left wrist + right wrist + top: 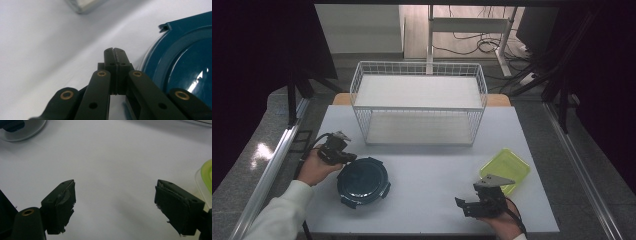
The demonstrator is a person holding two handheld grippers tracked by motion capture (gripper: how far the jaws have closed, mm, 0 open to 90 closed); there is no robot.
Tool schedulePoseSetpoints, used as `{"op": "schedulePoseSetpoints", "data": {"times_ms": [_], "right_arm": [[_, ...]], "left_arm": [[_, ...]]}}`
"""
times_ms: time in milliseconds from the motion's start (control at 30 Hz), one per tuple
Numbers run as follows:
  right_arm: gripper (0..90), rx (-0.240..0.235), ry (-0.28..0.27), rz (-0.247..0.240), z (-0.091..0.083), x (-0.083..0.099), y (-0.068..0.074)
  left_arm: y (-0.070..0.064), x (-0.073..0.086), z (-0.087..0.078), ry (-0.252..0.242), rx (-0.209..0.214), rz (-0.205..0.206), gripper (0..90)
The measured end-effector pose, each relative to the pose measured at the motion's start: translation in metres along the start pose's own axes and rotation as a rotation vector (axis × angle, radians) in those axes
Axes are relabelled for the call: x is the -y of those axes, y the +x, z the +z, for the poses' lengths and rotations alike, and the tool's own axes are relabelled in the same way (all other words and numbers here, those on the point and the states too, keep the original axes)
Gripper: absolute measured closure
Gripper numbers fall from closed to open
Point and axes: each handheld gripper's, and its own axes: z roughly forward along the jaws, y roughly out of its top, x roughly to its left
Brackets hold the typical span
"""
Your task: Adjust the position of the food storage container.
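Item: round dark-blue container lid (363, 181), flat on the white counter (427, 165), lying just to the right of the left hand-held gripper (343, 157) and touching or nearly touching its tip. Left hand-held gripper: clenched, jaws pressed together on nothing, at the lid's rim; nearer hand. Right hand-held gripper (468, 206): released, jaws wide apart, well off to the lid's right. Green rectangular lid (505, 169): just beyond it. Wire basket (419, 102): farther back.
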Motion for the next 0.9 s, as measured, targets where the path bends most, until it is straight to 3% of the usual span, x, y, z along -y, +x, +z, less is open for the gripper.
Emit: {"op": "schedulePoseSetpoints", "data": {"times_ms": [233,433,533,733,867,900], "right_arm": [[17.2,0.004,-0.003,0.004,-0.002,0.000,0.001],[17.2,0.005,-0.007,0.001,-0.002,-0.001,0.001],[17.2,0.005,-0.003,-0.001,-0.001,-0.001,0.002],[17.2,0.004,0.001,0.000,-0.001,-0.001,0.004],[17.2,0.006,0.002,0.001,0.000,0.000,0.003],[17.2,0.006,0.002,0.000,0.000,0.000,0.003]], "left_arm": [[0.017,0.030,-0.033,-0.017,-0.051,-0.092,90.0],[0.018,0.057,-0.042,-0.003,-0.061,-0.149,90.0],[0.014,0.066,-0.039,0.003,-0.032,-0.168,90.0],[-0.006,0.074,-0.030,0.021,0.024,-0.159,90.0],[-0.016,0.076,-0.026,0.032,0.026,-0.148,90.0],[-0.018,0.077,-0.025,0.015,0.069,-0.160,90.0]]}}
